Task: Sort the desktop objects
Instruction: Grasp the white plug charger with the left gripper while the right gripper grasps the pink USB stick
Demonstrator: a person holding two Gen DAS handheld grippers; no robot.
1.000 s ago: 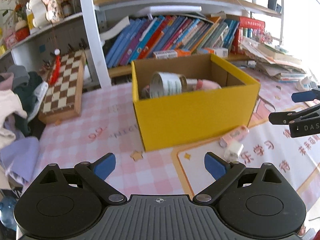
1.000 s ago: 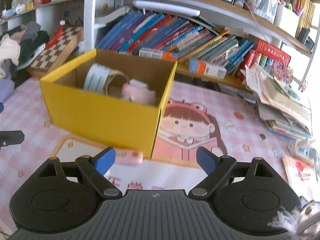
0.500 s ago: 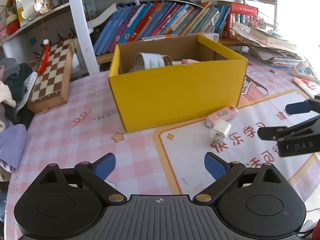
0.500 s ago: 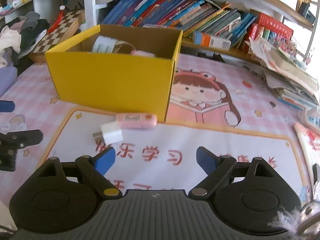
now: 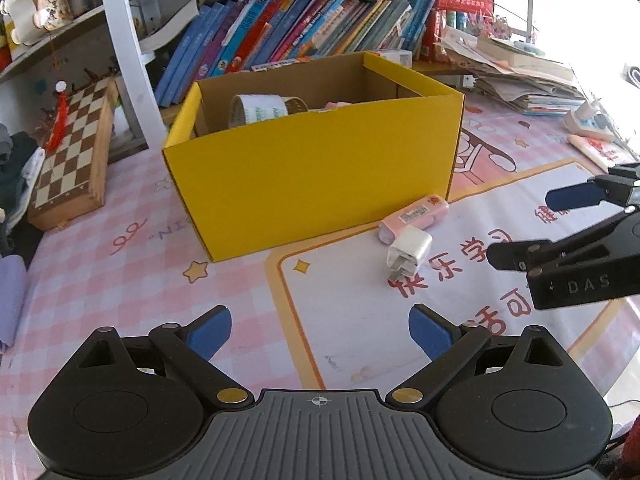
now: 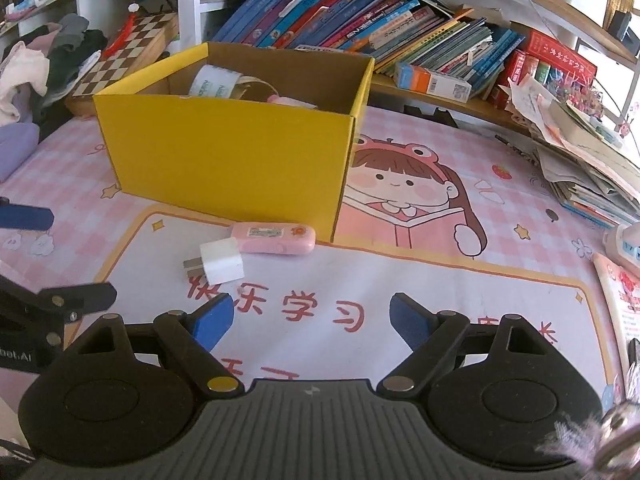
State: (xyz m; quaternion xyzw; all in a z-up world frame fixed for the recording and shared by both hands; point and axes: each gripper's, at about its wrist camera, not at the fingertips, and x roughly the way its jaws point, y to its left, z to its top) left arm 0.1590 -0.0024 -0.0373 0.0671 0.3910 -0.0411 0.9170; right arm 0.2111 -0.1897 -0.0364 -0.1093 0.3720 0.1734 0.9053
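Left to right: my left gripper [image 5: 320, 330] spread, empty; open yellow cardboard box [image 5: 312, 176] holding a tape roll [image 5: 260, 109]; white plug-in charger cube [image 6: 221, 261] and pink oblong case [image 6: 274, 238] on the mat outside it (touching); right gripper [image 6: 311, 320] spread, nearest. Judged next: pinch one, lift boxward.

A pink checked mat [image 6: 500, 248] covers the tabletop, printed with a cartoon girl [image 6: 404, 184] in a frog hat reading a book, and red Chinese characters below her. At ten o'clock a folded wooden chessboard [image 5: 68, 160] leans against the shelf unit, a red tassel [image 5: 56, 128] hanging over it. Behind, at twelve o'clock, a long row of slanting books [image 5: 288, 36] fills the shelf. At two o'clock sits a loose stack of papers and booklets [image 6: 588, 164]. Crumpled clothes [image 6: 44, 64] pile up at nine o'clock.
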